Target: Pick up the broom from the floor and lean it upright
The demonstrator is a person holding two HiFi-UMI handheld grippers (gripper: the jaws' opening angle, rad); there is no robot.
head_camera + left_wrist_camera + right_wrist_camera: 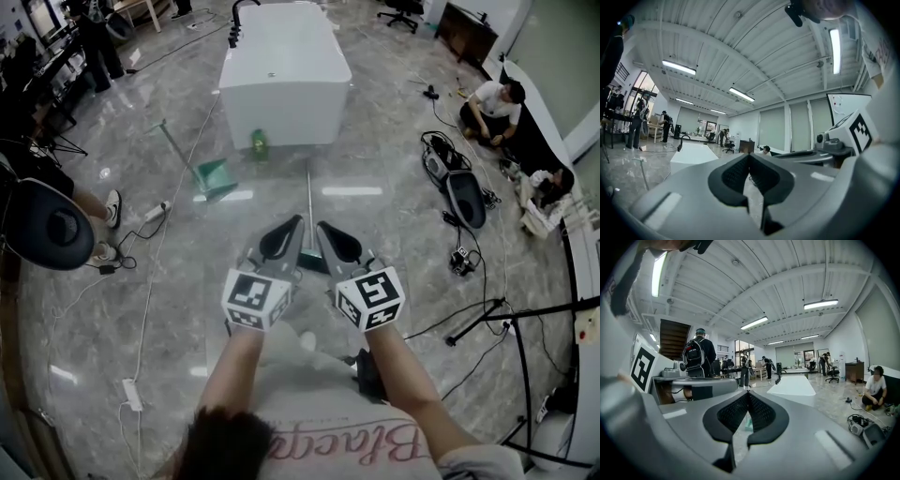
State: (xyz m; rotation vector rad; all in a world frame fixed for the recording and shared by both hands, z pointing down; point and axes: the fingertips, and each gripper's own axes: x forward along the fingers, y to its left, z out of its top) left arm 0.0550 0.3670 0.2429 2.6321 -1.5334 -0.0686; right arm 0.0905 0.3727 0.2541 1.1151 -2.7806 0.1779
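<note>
Grey, glossy marbled floor [394,225], open workroom. Broom [309,208] lies flat on it. Its thin pale handle runs straight away from the person toward a white counter [281,66]. Its teal-green head [312,262] shows in the gap between the two grippers, down on the floor below them.

Left gripper [294,225] and right gripper [324,229] are held side by side above the broom's near end. Both point ahead, roughly level, with the marker cubes toward the person.

Left gripper view: fingers [733,174] clenched tip to tip, nothing between them. Right gripper view: fingers [764,413] clenched the same way, also empty. A sliver of teal on the floor shows through the slit under the tips.

Green dustpan [214,178] with a long handle sits on the floor left of the broom, well apart from it. Small green object [259,142] rests at the counter's near foot. Cables [469,319] trail over the floor on the right. A person [492,105] sits on the floor at far right.
</note>
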